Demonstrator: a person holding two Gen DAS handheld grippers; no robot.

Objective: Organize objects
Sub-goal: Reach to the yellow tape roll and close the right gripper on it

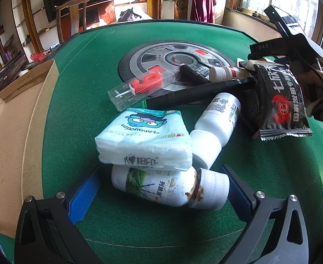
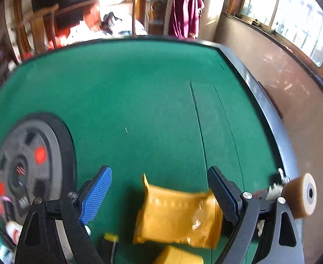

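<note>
The left tongs (image 1: 159, 189) gape around a stained bottle (image 1: 161, 187); the right tongs (image 2: 159, 195) hang released over a yellow packet (image 2: 176, 215). Closing left could topple the tissue pack (image 1: 146, 140) resting on top.

daylight enters through windows (image 2: 302, 19) at upper right, overexposed. left wrist view sharp; glare on clear candle box (image 1: 139, 85). right wrist view motion-blurred throughout, yellow packet (image 2: 179, 215) smeared. strong fisheye bending and dark vignette at edges.

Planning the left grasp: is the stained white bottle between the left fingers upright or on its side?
On its side. The stained bottle lies flat on the green table, cap pointing right, tissue pack resting on it.
</note>
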